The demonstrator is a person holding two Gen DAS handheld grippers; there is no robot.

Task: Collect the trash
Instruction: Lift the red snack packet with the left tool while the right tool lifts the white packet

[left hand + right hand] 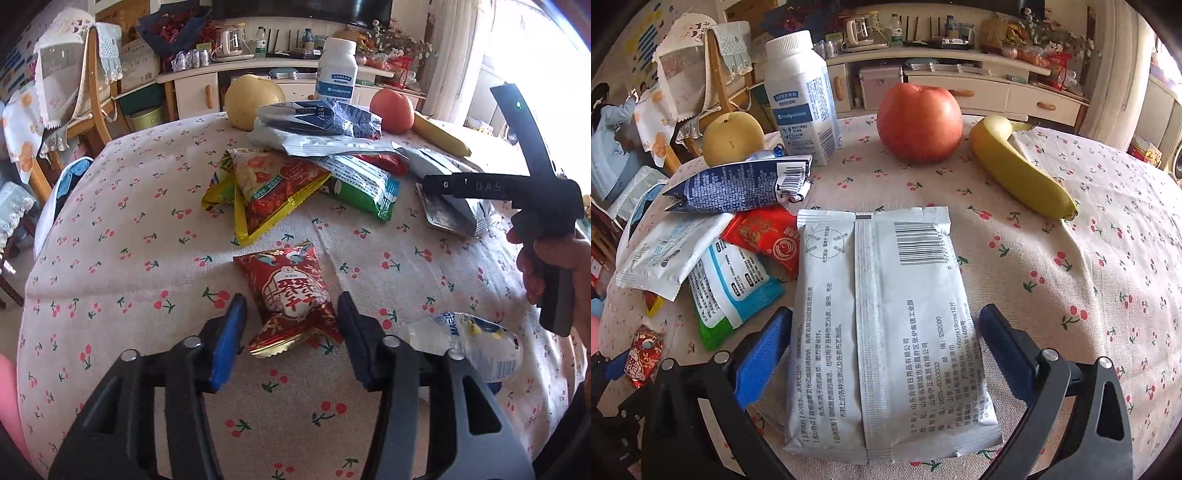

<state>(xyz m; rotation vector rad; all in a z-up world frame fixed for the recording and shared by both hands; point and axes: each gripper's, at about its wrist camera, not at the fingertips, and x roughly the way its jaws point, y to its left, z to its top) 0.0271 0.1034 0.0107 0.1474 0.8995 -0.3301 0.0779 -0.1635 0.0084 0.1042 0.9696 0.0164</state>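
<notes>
A small red snack packet [291, 299] lies flat on the cherry-print tablecloth [129, 258]. My left gripper [291, 306] is open around it, one pad on each side and a gap at both. In the right wrist view a large grey-white wipes pack [886, 295] lies barcode side up. My right gripper [886, 314] stands open and wide astride its near half. The left pad is close against the pack's edge and the right pad stands clear. More wrappers are piled behind: a yellow-red bag [273, 188], a green-white pack [362, 181] and a blue-silver bag [325, 118].
A pear [733, 138], a white bottle [801, 96], an apple [919, 122] and a banana [1019, 166] stand at the table's far side. A clear plastic wrapper [480, 347] lies right of my left gripper. A person's hand [546, 266] holds the right tool. A wooden chair [92, 92] stands beyond the left edge.
</notes>
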